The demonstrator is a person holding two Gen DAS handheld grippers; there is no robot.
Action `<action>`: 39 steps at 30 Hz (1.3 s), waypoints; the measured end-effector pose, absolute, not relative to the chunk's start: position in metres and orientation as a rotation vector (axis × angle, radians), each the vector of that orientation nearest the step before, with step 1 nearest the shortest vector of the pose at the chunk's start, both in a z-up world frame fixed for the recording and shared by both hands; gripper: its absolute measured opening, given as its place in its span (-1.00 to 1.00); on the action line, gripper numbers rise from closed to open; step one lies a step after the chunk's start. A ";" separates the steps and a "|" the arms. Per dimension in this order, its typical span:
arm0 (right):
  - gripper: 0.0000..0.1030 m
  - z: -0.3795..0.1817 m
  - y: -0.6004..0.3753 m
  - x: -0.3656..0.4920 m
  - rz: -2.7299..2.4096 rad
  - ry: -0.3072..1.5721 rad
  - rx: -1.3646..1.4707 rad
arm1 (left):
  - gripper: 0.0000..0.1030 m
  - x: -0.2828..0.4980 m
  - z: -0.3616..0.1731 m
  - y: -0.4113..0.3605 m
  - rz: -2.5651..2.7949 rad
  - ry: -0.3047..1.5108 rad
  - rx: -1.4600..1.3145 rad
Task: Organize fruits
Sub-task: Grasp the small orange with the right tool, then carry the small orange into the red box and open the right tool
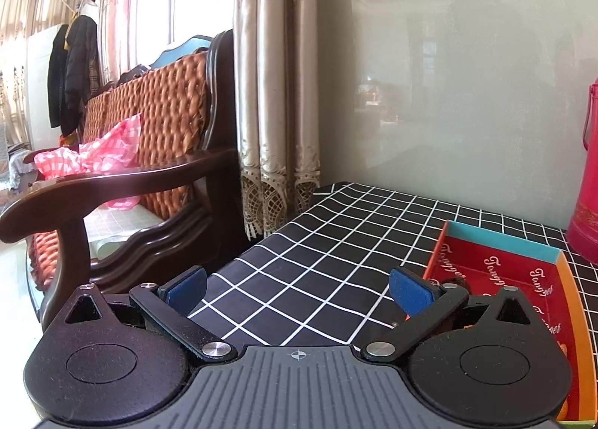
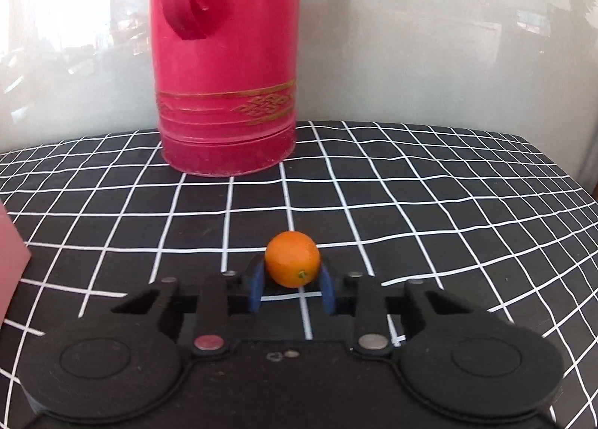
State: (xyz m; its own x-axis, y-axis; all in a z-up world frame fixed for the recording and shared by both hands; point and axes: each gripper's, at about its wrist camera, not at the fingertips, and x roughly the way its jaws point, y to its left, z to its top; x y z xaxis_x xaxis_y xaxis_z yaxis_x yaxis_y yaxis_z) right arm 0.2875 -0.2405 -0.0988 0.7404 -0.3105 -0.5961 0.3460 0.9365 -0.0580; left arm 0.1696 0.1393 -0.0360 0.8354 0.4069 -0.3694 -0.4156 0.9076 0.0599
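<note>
Gripping a small orange between its blue pads, the right gripper stands over the checked tablecloth.
Left gripper spread wide, nothing between its fingers, beside the red tray; red flask behind the fruit.

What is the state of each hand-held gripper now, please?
Left hand-held gripper: open, holding nothing.
Right hand-held gripper: closed on the small orange fruit.
</note>
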 end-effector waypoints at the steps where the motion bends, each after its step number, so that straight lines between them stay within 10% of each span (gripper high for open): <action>1: -0.58 -0.099 -0.239 0.287 -0.351 0.641 0.056 | 0.99 0.169 -0.036 0.140 0.436 0.386 -0.026; 39: -0.35 -0.049 -0.070 0.192 0.252 0.457 -0.088 | 0.99 0.146 -0.034 0.176 0.494 0.371 -0.046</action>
State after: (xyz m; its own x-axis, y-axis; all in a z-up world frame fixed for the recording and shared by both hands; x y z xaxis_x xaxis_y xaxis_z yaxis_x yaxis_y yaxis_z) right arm 0.1918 -0.0700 -0.0486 0.8668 0.2210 -0.4469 -0.2602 0.9652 -0.0275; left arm 0.1458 0.1759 -0.0335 0.8150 0.4551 -0.3587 -0.4715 0.8807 0.0459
